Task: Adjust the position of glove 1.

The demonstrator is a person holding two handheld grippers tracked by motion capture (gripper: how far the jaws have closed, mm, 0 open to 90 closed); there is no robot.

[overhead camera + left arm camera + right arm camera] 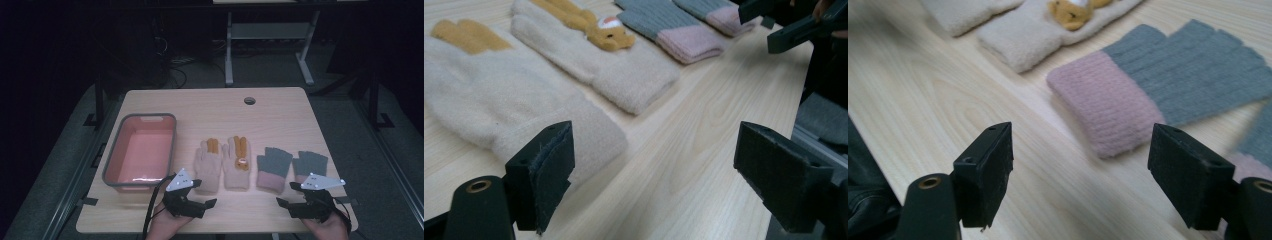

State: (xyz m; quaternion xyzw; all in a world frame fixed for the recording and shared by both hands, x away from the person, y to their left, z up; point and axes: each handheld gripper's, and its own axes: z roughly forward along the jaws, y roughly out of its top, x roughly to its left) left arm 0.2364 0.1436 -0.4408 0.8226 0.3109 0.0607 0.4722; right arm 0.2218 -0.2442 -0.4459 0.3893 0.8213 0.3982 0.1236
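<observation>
Gloves lie in a row across the middle of the pale wooden table (280, 107), and the grey-rimmed rectangular plastic bin with a pink inside (141, 151) serves as the landmark at their left. Just right of the bin lies the first cream fleece glove with orange fingertips (208, 162), then its cream partner bearing a small orange animal figure (236, 162), the two almost touching. Farther right of the bin come the first grey knitted fingerless glove with a pink cuff (272, 168) and the second grey-and-pink glove (309, 164), a narrow strip of bare wood between them. All cuffs point toward the table's near edge.

Near the bin's front right corner, the left gripper (209, 204) hovers with its jaws spread wide, nothing between them; the first cream glove's cuff lies just beyond its left jaw in the left gripper view. Well right of the bin, the right gripper (283, 202) is likewise spread and empty, close to the pink cuffs.

Bare wood runs along the near edge in front of the cuffs, and a broad open band lies beyond the bin toward the round cable hole (249, 100).
</observation>
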